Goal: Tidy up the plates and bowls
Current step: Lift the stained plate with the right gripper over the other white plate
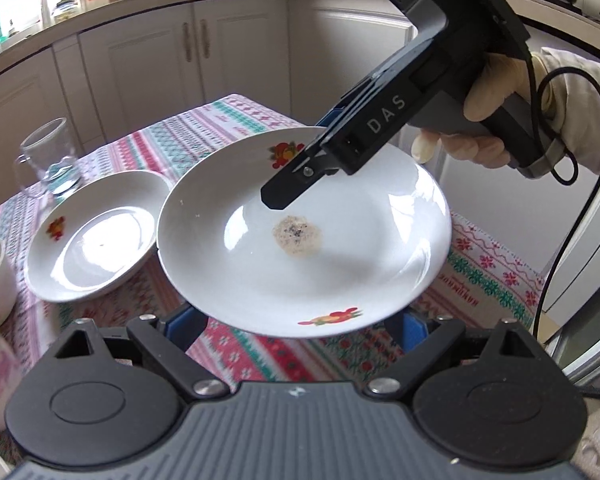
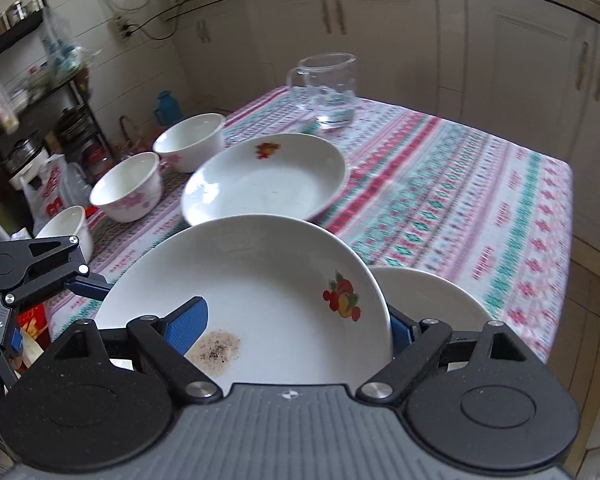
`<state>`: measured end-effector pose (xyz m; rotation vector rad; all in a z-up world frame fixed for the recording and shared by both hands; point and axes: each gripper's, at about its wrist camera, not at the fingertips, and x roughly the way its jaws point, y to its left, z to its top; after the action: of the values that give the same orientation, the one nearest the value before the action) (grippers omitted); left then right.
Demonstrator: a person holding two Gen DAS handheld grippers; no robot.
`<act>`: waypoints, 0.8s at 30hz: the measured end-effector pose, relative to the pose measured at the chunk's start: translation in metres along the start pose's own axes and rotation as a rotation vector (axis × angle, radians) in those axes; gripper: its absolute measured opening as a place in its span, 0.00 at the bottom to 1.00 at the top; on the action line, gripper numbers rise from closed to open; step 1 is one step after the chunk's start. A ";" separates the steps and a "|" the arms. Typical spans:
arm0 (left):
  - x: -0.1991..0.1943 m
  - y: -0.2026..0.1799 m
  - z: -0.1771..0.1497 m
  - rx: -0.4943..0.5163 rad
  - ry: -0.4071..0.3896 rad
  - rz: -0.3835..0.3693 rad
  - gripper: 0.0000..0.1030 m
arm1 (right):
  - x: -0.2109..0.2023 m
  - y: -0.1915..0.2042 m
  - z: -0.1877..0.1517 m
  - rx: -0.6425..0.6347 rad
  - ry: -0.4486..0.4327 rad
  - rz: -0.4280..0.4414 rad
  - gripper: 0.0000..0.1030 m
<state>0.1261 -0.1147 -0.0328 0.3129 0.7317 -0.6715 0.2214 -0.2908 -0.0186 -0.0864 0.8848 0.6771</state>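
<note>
Right gripper [image 2: 296, 322]: clamped on the rim of the stained plate [image 2: 260, 292], one blue pad lying over the inner face near the stain, the other behind the far rim; seen in the left wrist view [image 1: 276, 196] reaching down over the plate from the upper right, held by a gloved hand [image 1: 488, 120].
Left gripper [image 1: 300, 326]: fingers spread wide beneath the near rim of the stained plate [image 1: 304, 236]; contact with the plate not discernible.
Stained plate: white, fruit prints on the rim, brown speckled patch at the centre; lifted and tilted above the desk [image 2: 460, 184].
Second plate [image 2: 266, 180]: same fruit print, resting flat on the patterned cloth just beyond the lifted plate; at the left in the left wrist view [image 1: 94, 236].
Third white dish [image 2: 432, 296]: partly hidden behind the lifted plate, on the near right of the desk.
Bowls: three white ones with pink flowers along the left edge of the desk, farthest [image 2: 192, 142], middle [image 2: 128, 186], nearest [image 2: 66, 230].
Glass mug [image 2: 328, 88]: clear, upright, at the far side of the desk, beyond the second plate.
</note>
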 end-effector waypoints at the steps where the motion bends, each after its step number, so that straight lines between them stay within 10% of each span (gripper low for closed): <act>1: 0.002 -0.001 0.002 0.005 0.001 -0.005 0.92 | -0.001 -0.003 -0.002 0.008 -0.001 -0.004 0.90; 24: 0.031 -0.014 0.025 0.059 0.014 -0.035 0.92 | -0.004 -0.046 -0.028 0.125 -0.015 -0.046 0.90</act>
<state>0.1465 -0.1507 -0.0373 0.3595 0.7326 -0.7256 0.2271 -0.3389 -0.0435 0.0103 0.9060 0.5776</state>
